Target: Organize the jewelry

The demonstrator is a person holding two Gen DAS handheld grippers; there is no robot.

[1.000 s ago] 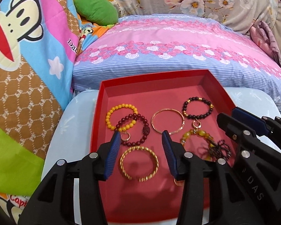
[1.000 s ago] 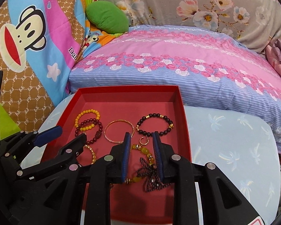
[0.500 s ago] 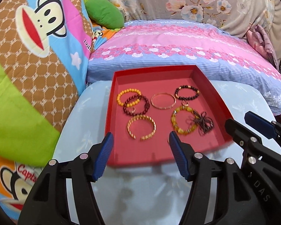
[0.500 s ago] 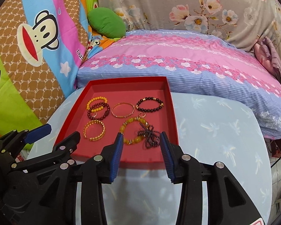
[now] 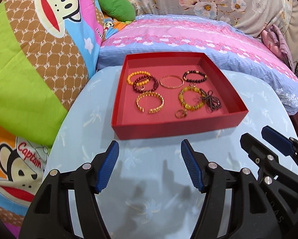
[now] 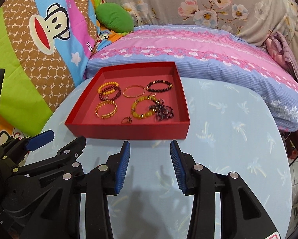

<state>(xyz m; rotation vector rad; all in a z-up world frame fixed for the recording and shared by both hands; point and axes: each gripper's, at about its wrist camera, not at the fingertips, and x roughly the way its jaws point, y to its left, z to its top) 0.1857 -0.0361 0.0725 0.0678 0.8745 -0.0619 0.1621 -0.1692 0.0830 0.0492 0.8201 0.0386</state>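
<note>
A red tray sits on a light blue table. In it lie several bracelets: an orange bead one, a dark red bead one, a thin gold bangle, a black bead one, a gold cuff, a yellow stone one with a black beaded tangle, and a small ring. My left gripper and right gripper are open and empty, both in front of the tray.
A pink and blue pillow lies behind the tray. A cartoon monkey blanket and a green cushion rise at the left. The table edge curves down at the right.
Both grippers have pulled back out of the tray toward me and opened wider. The jewelry stays in the tray.
</note>
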